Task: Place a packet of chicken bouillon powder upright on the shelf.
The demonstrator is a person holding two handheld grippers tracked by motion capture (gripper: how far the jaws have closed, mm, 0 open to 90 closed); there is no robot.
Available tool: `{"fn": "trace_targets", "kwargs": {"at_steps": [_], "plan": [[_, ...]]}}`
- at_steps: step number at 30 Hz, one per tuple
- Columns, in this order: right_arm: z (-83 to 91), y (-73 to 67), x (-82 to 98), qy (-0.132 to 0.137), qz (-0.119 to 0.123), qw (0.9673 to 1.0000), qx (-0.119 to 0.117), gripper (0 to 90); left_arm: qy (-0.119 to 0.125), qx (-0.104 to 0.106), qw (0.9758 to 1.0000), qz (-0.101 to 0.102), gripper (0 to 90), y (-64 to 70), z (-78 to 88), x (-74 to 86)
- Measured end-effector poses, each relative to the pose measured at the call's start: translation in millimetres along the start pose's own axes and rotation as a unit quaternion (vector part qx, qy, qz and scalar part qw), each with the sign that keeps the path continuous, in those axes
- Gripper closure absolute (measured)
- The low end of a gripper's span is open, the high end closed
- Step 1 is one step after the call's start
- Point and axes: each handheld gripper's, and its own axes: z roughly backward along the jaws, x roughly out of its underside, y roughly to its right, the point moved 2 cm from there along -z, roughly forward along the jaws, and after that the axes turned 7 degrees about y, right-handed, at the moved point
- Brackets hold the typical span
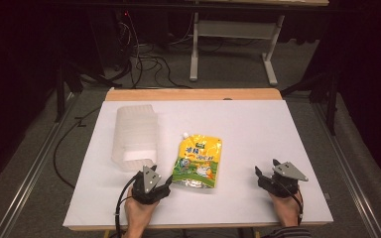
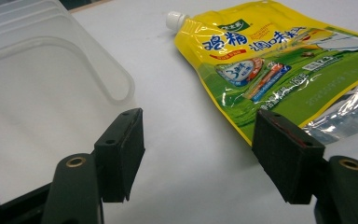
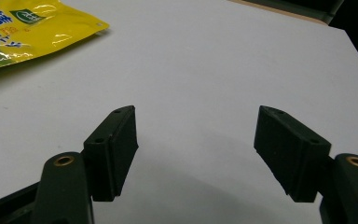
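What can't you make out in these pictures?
- Pouch: small print too tiny from the high view; in the left gripper view its near corner sits behind the jaw, and the right gripper view's edge cuts it off.
- Plastic bin: cut off by the left gripper view's edge; contents unclear.

A white-topped table [image 1: 258, 129] with a wooden far edge carries two things. A clear plastic container [image 1: 135, 138] lies left of centre. Just beside it lies a yellow-green spouted pouch [image 1: 199, 161].

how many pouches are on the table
1: a yellow and green spouted pouch lies flat near the table's middle, right of the clear plastic container, just ahead of the left gripper.
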Motion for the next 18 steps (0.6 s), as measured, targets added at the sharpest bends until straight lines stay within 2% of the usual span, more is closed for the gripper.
{"fn": "trace_targets", "kwargs": {"at_steps": [10,14,18], "plan": [[-1.3,-0.5,0.0,-0.007,0.000,1.0000,0.001,30.3,0.014,0.024,0.9996,-0.006,30.2,7.7,9.0,-11.3],[-1.6,-0.2,-0.1,-0.009,0.001,1.0000,0.001,30.3,0.017,0.042,0.9990,0.006,29.4,10.1,8.7,-18.5],[-1.7,-0.2,-0.1,-0.010,0.000,1.0000,0.000,30.3,0.014,0.053,0.9985,0.009,27.6,13.0,5.9,-26.0]]}}
